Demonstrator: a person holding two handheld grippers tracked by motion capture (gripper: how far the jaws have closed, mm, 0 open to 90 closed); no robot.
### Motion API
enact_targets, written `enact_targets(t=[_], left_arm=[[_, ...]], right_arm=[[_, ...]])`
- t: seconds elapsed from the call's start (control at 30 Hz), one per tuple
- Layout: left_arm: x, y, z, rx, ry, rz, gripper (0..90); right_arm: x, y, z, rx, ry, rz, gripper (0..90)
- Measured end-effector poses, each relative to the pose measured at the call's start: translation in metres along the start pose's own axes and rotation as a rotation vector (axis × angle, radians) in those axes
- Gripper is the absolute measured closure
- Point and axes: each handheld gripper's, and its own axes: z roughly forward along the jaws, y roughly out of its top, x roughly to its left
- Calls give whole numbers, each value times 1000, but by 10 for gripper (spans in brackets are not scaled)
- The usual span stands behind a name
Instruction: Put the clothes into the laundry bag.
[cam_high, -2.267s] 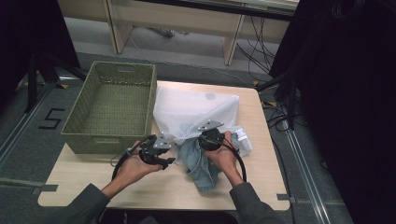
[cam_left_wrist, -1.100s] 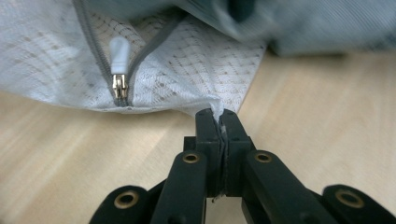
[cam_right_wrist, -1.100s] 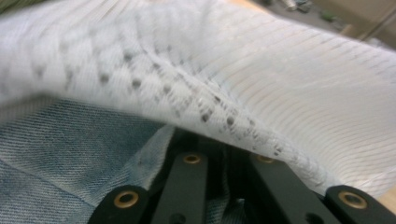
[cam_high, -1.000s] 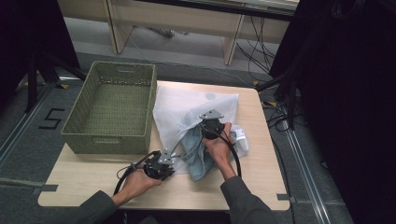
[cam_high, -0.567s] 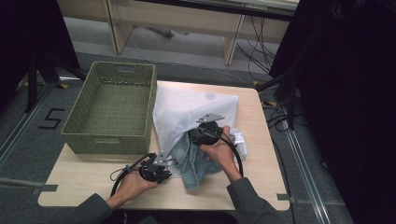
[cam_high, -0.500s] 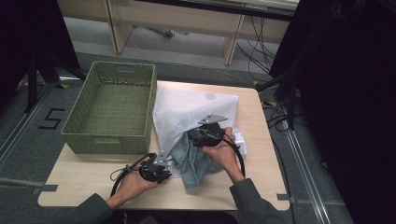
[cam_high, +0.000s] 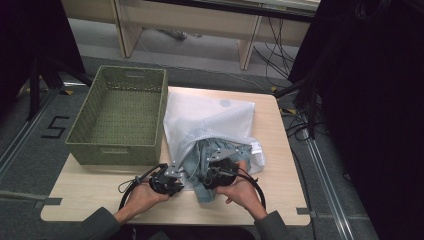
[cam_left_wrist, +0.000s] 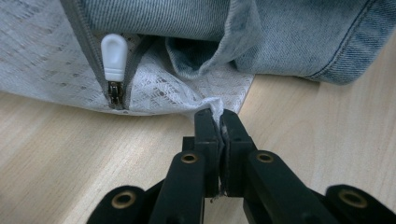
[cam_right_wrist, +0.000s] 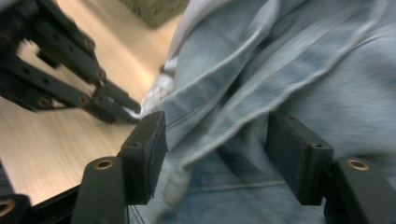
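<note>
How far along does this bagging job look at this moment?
Done: the mesh laundry bag is unzipped, and part of the denim garment sits in its mouth. In hand: the left gripper is shut on the bag's edge; the right gripper has open jaws on either side of the denim. Left: push in the rest and close the zipper pull. The green basket is empty.

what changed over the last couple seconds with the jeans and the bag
The right claw slid down the denim jeans toward the table's near edge and now stands open over them. The left claw stays shut on the mesh laundry bag edge. The green basket hasn't moved.
</note>
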Motion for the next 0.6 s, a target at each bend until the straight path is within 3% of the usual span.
enact_targets(t=[0.17,0.2,0.23,0.27,0.3,0.37,0.47,0.53,0.57,0.6], left_arm=[[0,0,0,-3,-3,0,869],[0,0,0,-4,0,9,871],[-2,0,2,-18,1,-8,872],[-1,1,0,5,1,18,873],[-2,1,0,4,-3,-1,875],[-3,1,0,3,-3,20,877],[-2,1,0,4,-5,22,878],[-3,1,0,8,-5,16,878],[-4,1,0,9,-5,17,877],[-3,1,-1,10,-5,33,878]], right_arm=[[5,-4,29,73,-23,-2,399],[4,-5,37,91,-63,-52,488],[4,-6,41,94,-96,-83,567],[2,-4,44,107,-118,-106,685],[0,-3,46,110,-133,-119,751],[-6,1,49,96,-152,-140,841],[-20,10,56,61,-222,-171,867],[-25,17,59,53,-256,-134,875],[-32,22,62,40,-280,-139,877],[-36,25,64,25,-302,-118,877]])
